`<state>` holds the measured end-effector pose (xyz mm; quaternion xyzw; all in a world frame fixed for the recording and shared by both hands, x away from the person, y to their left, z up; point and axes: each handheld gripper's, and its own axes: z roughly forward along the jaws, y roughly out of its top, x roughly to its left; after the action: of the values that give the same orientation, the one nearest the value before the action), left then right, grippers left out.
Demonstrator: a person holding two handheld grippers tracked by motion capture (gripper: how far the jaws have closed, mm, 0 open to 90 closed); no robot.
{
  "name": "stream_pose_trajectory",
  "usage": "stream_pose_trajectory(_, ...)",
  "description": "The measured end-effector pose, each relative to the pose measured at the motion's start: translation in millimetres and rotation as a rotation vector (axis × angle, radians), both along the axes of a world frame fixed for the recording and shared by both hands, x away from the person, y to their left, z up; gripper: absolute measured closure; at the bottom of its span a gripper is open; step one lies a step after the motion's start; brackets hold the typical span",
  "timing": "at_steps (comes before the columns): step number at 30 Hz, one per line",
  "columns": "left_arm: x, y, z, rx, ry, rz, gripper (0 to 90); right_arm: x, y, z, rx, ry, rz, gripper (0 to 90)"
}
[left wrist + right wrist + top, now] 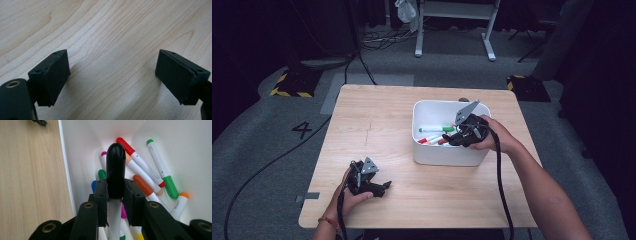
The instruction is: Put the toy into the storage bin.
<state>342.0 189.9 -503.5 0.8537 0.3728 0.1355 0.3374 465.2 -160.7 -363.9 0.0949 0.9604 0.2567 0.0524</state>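
High view: 1 wooden table (377, 130), 1 white bin (432, 152) on its right half, w/ several markers inside; 1 green-capped (437, 129) lies across the top, at least 2 red-capped (432, 140) below it, rest hidden by the hand. Right gripper (455, 140) sits over the bin's right side, tips pointing into it; what it holds can't be made out from here. Left gripper (383, 187) rests on the table near the front-left, well apart from the bin, jaws spread, nothing between.

Left gripper view: 2 black pads (53, 75), wide apart, bare wood under them. Open, empty.

Right gripper view: jaws clamped on 1 black-capped marker (115, 177), white barrel, cap end pointing away from the camera, held above the bin's inside near its left wall. Loose markers below, approx 9 ends visible: 1 red cap (126, 145), 2 orange (143, 185), 1 pale peach, 2 green (171, 186), 1 magenta (103, 153), 1 blue (94, 185), 1 yellow at the bottom edge. Table strip at left of the bin wall.
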Motion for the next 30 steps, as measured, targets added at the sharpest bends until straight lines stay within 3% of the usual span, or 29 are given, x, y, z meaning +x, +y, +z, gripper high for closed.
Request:
stream_pose_trajectory(4,0.0,0.0,0.0,0.000,0.000,0.000,12.5,-1.3,5.2,-2.1,-0.036,0.004,-0.005,74.5)
stream_pose_trajectory(8,0.0,0.0,0.0,0.000,0.000,0.000,12.5,-1.1,7.2,-2.7,-0.037,0.010,-0.009,74.3)
stream_pose_trajectory(11,0.0,0.0,0.0,0.000,0.000,0.000,12.5,-0.6,6.4,-2.1,-0.034,-0.003,-0.023,69.3)
stream_pose_trajectory(30,0.0,0.0,0.0,-0.001,0.000,0.000,12.5,-2.0,-5.3,2.4,0.072,-0.041,-0.079,57.1)
